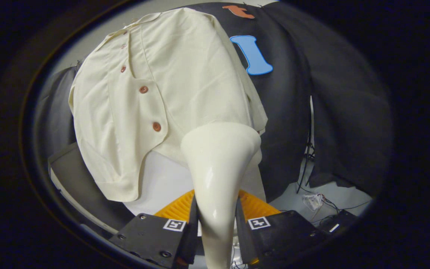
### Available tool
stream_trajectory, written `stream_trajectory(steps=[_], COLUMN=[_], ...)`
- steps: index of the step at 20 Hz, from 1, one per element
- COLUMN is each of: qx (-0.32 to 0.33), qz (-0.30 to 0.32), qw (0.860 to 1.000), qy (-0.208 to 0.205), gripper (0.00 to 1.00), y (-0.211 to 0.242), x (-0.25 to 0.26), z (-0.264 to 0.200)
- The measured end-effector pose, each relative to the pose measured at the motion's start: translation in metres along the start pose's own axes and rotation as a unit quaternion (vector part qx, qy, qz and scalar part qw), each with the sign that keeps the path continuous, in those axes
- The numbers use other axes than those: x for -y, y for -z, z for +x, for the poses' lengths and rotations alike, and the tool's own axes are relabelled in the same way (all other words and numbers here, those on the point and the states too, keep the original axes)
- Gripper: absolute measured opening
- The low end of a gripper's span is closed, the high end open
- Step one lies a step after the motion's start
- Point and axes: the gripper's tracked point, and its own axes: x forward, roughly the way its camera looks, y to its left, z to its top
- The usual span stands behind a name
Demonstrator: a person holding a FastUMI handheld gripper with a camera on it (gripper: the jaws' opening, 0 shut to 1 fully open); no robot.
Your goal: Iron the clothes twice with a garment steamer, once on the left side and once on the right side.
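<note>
Steamer gripped and aimed at the shirt's hem

Nearest to us, our gripper (217, 228) has its two fingers (190, 228) pressed against either side of the steamer (218, 168), pinching its narrow neck between them. We hold it there, we judge, because the neck is the slimmest part and gives both fingers a firm seat, while the wide head stays free to face the cloth. The handle runs back between the fingers and out of sight below.

Just ahead of the fingers, the steamer flares into its broad head, which rises toward the shirt (162, 86). The head sits at the shirt's lower hem, on the side away from the button placket; whether it actually touches the fabric we cannot tell, since the head covers the spot. Starting low at the hem makes sense to us if the stroke is meant to travel up the panel.

Beyond the head, the shirt hangs spread and flat, its buttons (156, 126) running in a line up the front, collar at the far end. Hanging it open like this leaves both halves reachable for one pass each. A white surface (162, 183) shows under the hem.

Farthest off, the dark booth wall (297, 93) backs the shirt, and some cables (319, 201) lie on the floor beside it.
</note>
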Motion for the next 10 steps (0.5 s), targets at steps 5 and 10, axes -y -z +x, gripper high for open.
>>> stream_trajectory(steps=[5, 10], qx=[-0.001, 0.037], qz=[0.017, 0.048], qw=[1.0, 0.998], qy=[0.0, -0.01], gripper=[0.46, 0.46], y=[0.013, -0.004], x=[0.009, -0.001], z=[-0.011, -0.048])
